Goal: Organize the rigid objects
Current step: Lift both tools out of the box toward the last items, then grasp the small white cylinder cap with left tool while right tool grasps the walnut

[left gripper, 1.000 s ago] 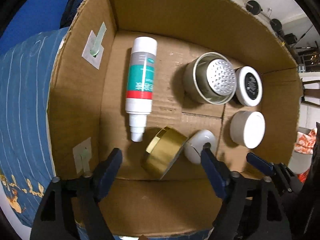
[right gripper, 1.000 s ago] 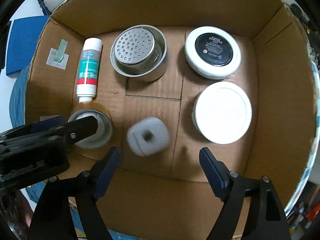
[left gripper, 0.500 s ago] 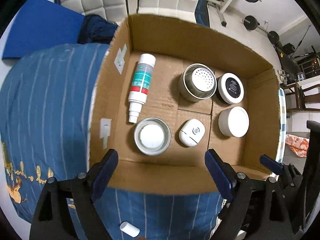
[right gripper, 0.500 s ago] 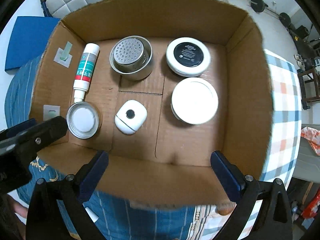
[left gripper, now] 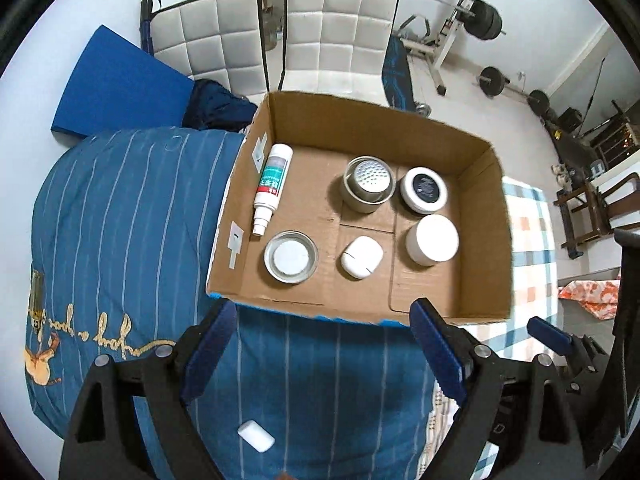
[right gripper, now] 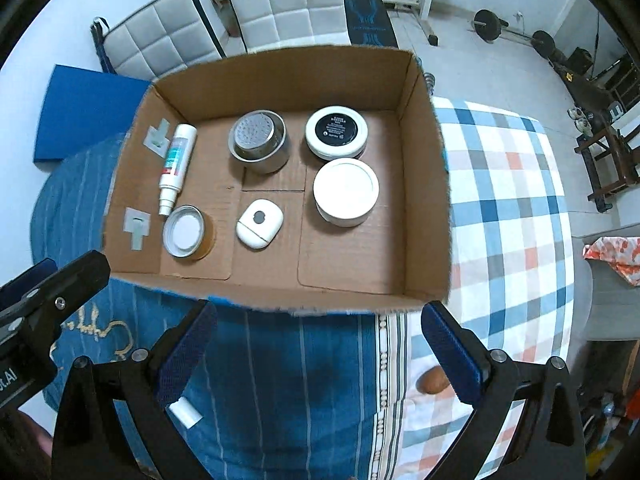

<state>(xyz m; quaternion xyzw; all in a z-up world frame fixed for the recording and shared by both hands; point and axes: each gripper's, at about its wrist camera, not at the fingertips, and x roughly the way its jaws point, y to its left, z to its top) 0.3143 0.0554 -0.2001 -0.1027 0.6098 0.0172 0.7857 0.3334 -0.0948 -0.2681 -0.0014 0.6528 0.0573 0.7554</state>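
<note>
An open cardboard box stands on the bed. In it lie a white spray bottle, a gold tin, a white rounded case, a steel strainer cup, a black-lidded jar and a white jar. My left gripper and right gripper are both open and empty, held above the bed in front of the box. The left gripper's body shows at the right wrist view's left edge.
A small white object lies on the blue striped blanket near me. A checked cover lies right of the box. Two white chairs, a blue mat and gym weights stand beyond.
Both grippers have pulled up and back out of the box, open and empty. The gold tin now stands upright and the white case rests beside it.
</note>
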